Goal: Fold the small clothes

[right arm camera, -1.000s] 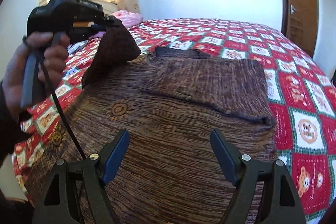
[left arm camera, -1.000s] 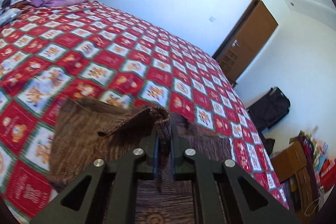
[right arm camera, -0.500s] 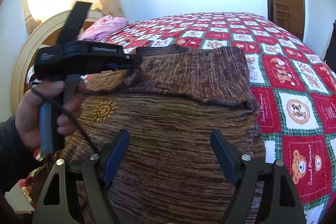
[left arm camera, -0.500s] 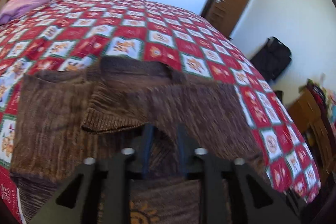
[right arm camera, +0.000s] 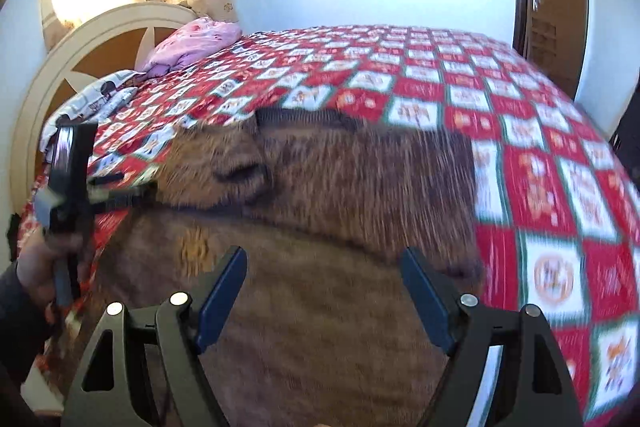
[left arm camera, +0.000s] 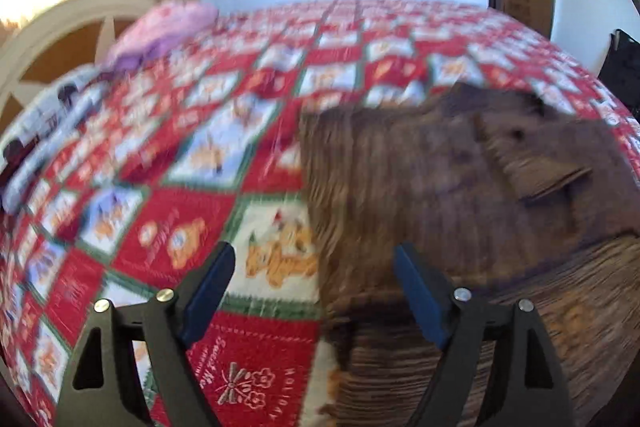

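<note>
Right wrist view shows the brown knitted sweater (right arm camera: 328, 227) spread flat on the red-and-white checked quilt (right arm camera: 540, 163), centre frame, sleeves folded inward to narrow it. Both the right gripper (right arm camera: 324, 291) and left gripper (left arm camera: 314, 287) hover, fingers apart, empty.

left gripper (left arm camera: 314, 277): jaws spread wide, holding nothing | brown sweater (left arm camera: 460, 187): lies folded on checked bedspread (left arm camera: 168, 187), under the right finger | pink pillow (left arm camera: 164, 31): far left | blurred

Open quilt (right arm camera: 552, 163) right of sweater (right arm camera: 360, 179); pillow (right arm camera: 196, 41) far-left.
</note>
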A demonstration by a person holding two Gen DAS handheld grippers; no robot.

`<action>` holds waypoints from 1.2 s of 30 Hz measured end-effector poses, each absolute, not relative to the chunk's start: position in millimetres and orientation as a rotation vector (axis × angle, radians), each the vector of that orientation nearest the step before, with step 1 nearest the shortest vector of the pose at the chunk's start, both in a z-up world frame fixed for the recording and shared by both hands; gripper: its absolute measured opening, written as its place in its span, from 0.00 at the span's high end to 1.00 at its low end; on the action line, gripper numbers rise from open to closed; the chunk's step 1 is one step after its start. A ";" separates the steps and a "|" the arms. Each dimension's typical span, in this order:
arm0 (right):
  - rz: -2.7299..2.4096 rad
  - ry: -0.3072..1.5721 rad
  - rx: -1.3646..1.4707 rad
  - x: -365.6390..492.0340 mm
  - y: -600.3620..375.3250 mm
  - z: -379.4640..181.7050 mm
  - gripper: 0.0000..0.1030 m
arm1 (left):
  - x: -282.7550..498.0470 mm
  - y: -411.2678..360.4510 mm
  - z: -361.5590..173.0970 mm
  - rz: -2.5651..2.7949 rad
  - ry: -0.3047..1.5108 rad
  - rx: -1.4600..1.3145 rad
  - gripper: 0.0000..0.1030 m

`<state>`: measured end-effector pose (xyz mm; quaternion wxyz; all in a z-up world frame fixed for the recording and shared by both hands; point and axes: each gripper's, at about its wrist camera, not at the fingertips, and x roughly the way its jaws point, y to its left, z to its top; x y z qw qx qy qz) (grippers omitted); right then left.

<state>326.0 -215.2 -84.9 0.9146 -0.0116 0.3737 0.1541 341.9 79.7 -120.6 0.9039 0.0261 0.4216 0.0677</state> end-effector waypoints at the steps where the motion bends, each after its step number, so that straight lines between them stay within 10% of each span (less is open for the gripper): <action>1: 0.328 0.776 -0.045 335.5 -203.5 -83.1 0.22 | 344.8 81.1 -124.4 0.133 0.879 0.041 0.18; 12: 0.307 0.866 -0.343 431.2 -77.7 -130.7 0.22 | 342.9 95.1 -135.4 0.084 0.863 -0.080 0.11; 29: 0.322 0.913 0.004 431.2 -141.3 -119.7 0.23 | 341.1 99.9 -137.3 0.053 0.847 -0.128 0.08; 36: 0.375 0.969 0.055 424.3 -132.1 -135.0 0.40 | 338.8 101.0 -136.9 0.039 0.833 -0.143 0.08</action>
